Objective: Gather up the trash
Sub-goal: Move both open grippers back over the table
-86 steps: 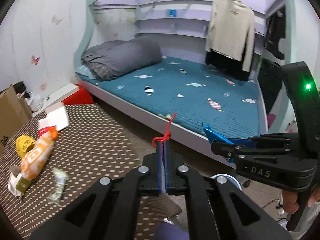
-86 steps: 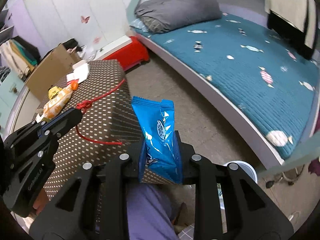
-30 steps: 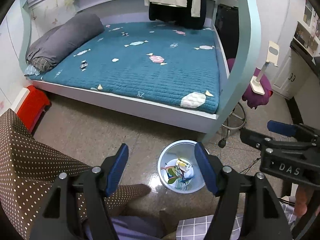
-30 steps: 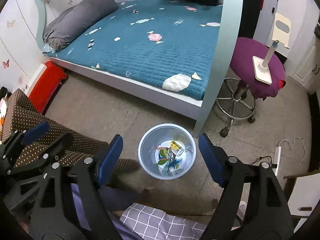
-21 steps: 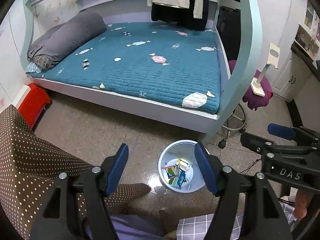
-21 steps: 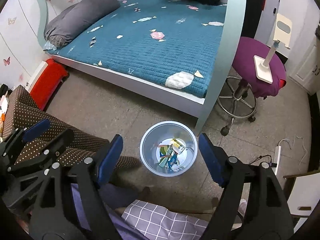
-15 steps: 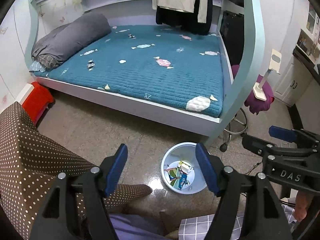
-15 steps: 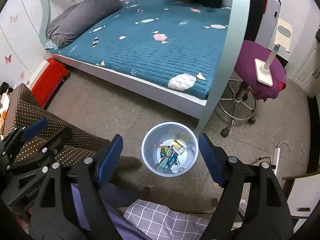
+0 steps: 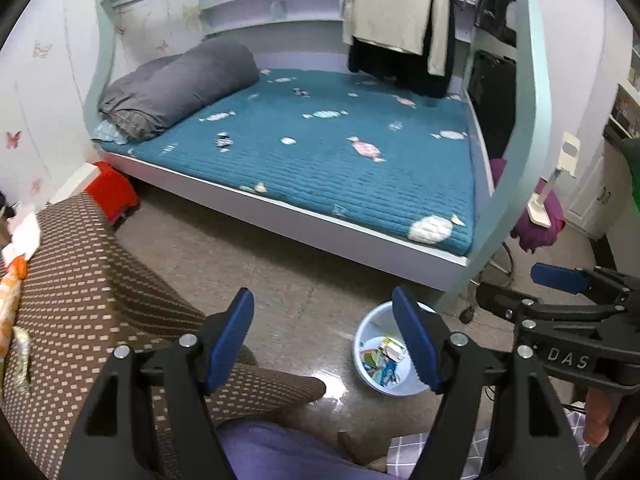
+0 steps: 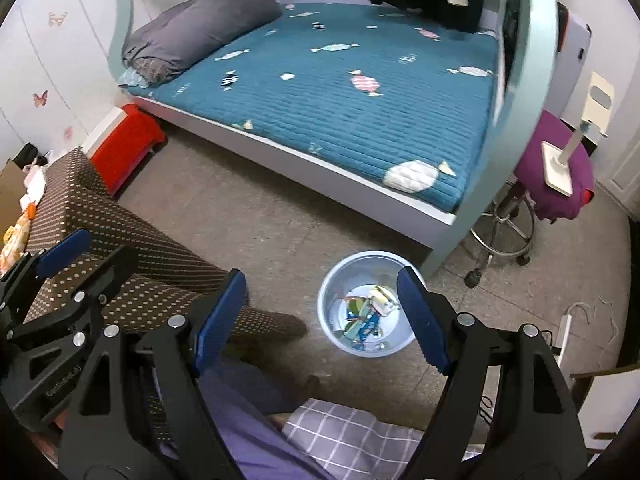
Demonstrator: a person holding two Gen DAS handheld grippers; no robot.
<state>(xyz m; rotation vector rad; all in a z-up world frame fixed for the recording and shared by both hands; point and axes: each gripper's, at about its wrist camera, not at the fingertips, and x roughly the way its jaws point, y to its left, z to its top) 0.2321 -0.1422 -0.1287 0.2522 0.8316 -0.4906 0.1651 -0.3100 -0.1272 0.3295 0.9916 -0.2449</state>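
A pale blue trash bin (image 9: 366, 334) stands on the floor by the bed post, with several wrappers (image 10: 364, 314) lying in it; it also shows in the right wrist view (image 10: 332, 280). My left gripper (image 9: 322, 330) is open and empty, above the floor left of the bin. My right gripper (image 10: 320, 308) is open and empty, high above the bin. An orange wrapper (image 9: 12, 296) and other scraps lie on the dotted brown table (image 9: 80, 280) at far left.
A bed with a teal cover (image 9: 340, 152) and grey bedding (image 9: 180, 84) fills the back. A red box (image 10: 124, 140) sits by the bed. A purple stool (image 10: 556, 184) carries a white stand. A power strip (image 10: 562, 330) lies on the floor at right.
Earlier the left gripper held a red string and the right a blue wrapper; both opened over the bin and the items lie inside. Since then both views have tilted up and shifted left.
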